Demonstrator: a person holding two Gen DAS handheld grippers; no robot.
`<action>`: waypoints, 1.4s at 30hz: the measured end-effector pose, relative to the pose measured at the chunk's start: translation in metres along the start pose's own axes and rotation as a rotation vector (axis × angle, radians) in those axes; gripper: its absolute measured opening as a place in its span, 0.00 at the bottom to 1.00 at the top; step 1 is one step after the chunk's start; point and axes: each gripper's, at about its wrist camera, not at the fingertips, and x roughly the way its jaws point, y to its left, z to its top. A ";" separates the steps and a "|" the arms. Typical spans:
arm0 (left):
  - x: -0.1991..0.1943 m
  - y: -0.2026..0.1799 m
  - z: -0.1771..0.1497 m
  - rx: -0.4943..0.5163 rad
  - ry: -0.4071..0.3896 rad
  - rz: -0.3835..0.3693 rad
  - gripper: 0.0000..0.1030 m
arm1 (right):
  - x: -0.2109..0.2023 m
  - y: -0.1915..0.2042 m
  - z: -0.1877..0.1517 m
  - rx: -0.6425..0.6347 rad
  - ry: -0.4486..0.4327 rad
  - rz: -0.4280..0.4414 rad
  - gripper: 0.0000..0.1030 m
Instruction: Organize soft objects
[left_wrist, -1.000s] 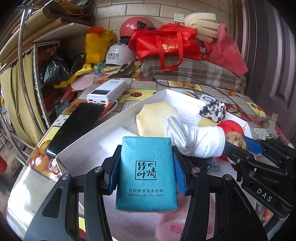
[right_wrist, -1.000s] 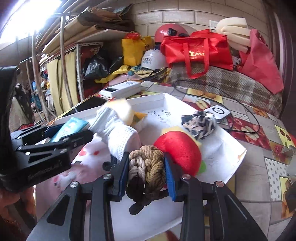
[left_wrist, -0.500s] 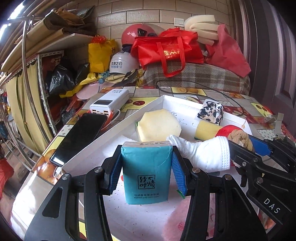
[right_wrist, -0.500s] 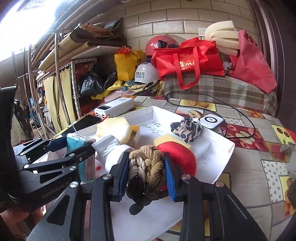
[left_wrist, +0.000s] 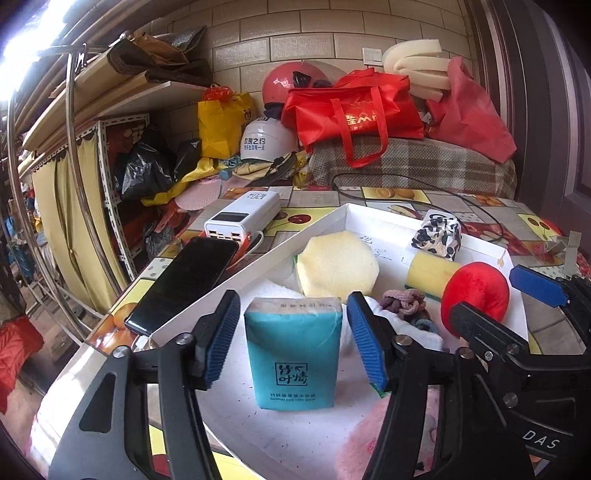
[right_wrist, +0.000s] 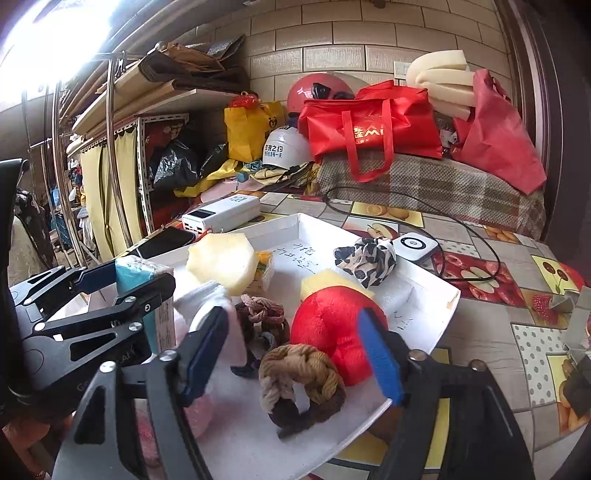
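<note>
You are opening both grippers wide: left gripper (left_wrist: 291, 343) releasing the tissue pack (left_wrist: 293, 350), right gripper (right_wrist: 291, 350) releasing the rope knot (right_wrist: 301, 380) into the tray (right_wrist: 424, 295).

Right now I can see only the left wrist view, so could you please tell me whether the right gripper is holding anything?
Observer: No. The right gripper is open, and a tan braided rope knot lies loose on the white tray between its fingers.
Operator: Is anything crowding that knot?
Observer: The red plush ball sits right behind it, close to the gripper's right finger.
Operator: Is there anything off the tray that I might miss?
Observer: A white charger pad lies on the table just outside the tray, behind the leopard scrunchie.
</note>
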 end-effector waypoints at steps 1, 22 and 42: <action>0.000 0.004 0.000 -0.020 -0.004 0.010 0.81 | -0.001 0.000 0.000 0.003 -0.005 -0.008 0.80; -0.034 0.001 -0.014 -0.065 -0.043 -0.054 1.00 | -0.043 -0.015 -0.014 0.078 -0.109 -0.144 1.00; -0.130 -0.055 -0.060 0.028 -0.081 -0.060 1.00 | -0.162 -0.042 -0.075 0.129 -0.126 -0.215 1.00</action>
